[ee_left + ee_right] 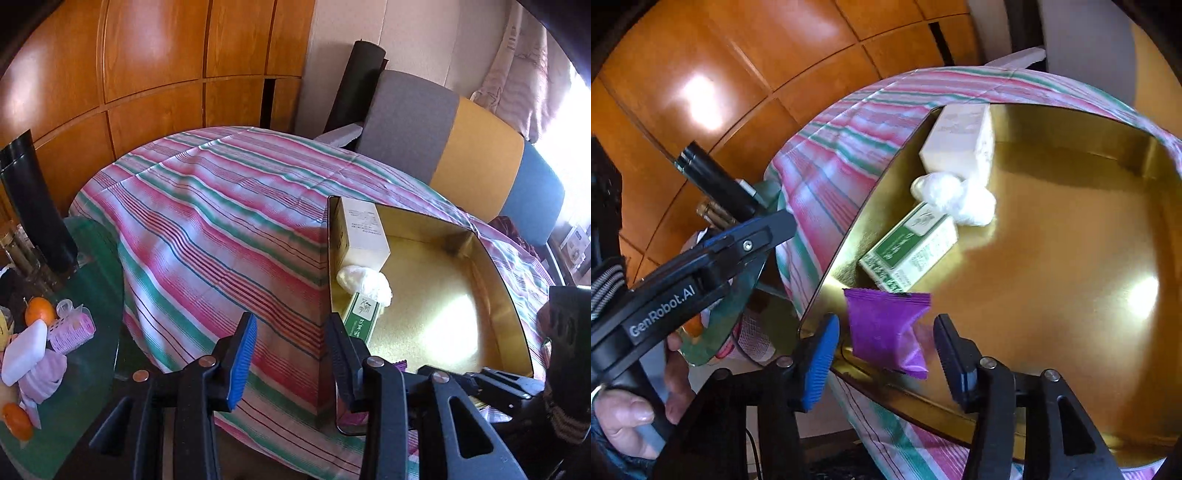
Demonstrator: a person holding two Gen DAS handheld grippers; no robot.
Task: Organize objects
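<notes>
A gold-lined box (491, 258) sits on the striped cloth and holds a cream carton (364, 230), a white wad (365, 282) and a green-and-white carton (360, 319). In the right wrist view the box (1071, 258) also holds a purple packet (886, 328), which lies between the fingers of my open right gripper (884, 360), untouched by them. The cream carton (960, 142), white wad (955, 199) and green carton (910, 249) lie beyond it. My left gripper (291, 360) is open and empty, straddling the box's left wall.
A striped cloth (221, 229) covers the round table. At left, a green glass surface (88, 258) carries oranges (38, 310), a white soap-like block (24, 352), pink items (72, 328) and a black flask (33, 206). A grey, yellow and blue chair back (461, 147) stands behind.
</notes>
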